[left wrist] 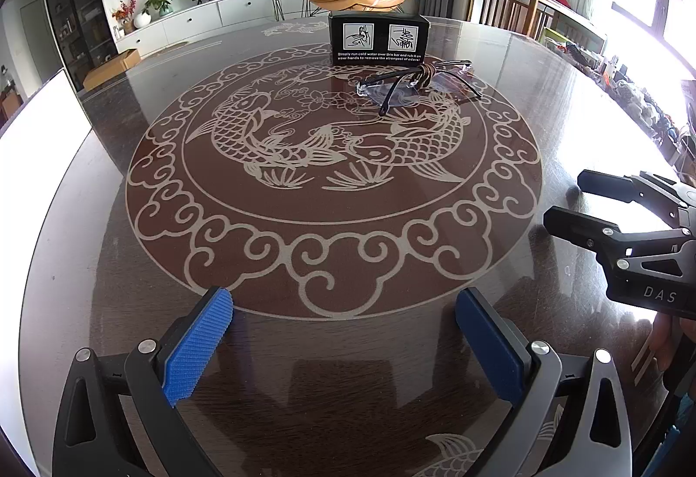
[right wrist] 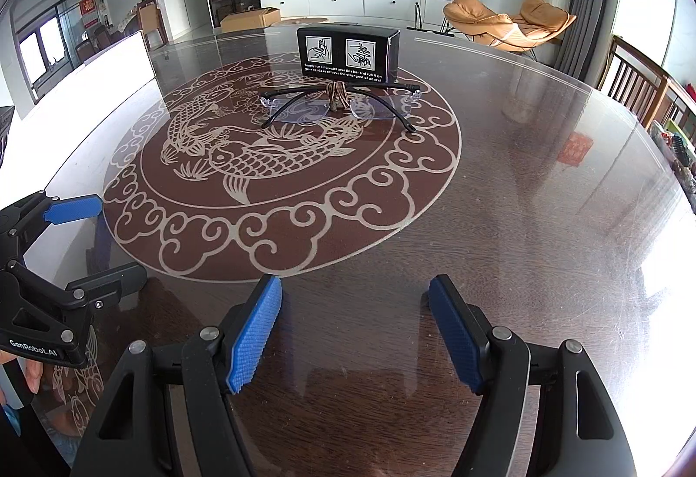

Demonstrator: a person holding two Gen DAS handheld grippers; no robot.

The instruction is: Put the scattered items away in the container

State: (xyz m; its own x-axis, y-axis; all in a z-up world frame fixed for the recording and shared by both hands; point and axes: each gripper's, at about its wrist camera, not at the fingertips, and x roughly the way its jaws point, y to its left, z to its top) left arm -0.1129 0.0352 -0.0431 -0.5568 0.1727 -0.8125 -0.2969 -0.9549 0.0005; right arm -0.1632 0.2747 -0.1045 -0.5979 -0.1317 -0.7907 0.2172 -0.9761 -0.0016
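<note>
The rimless glasses (right wrist: 337, 105) lie well ahead of the right gripper (right wrist: 354, 329), straight out along its fingers, temples unfolded and pointing back toward it, with a small brown object (right wrist: 336, 94) sitting at the bridge; what that object is cannot be made out. From the left gripper (left wrist: 343, 342) the same glasses (left wrist: 413, 85) sit far ahead and a little to the right. Just behind the glasses, farther from both grippers, stands a black printed box (right wrist: 348, 52), upright on its long side and apparently closed; whether this is the container meant by the task, or one of the scattered items, cannot be told from here. A white panel or bin edge (right wrist: 87, 85) rises far to the left of the right gripper, and it may be the container instead. Everything rests on a glass-topped table (right wrist: 543, 194) with a koi-fish pattern (right wrist: 243, 155). Both grippers hover low over the near part of the table with their blue-padded jaws spread wide and nothing between them. Judging by this, the task looks barely started: no item is lifted or placed, and the glasses and the small object are yet to be collected.
</note>
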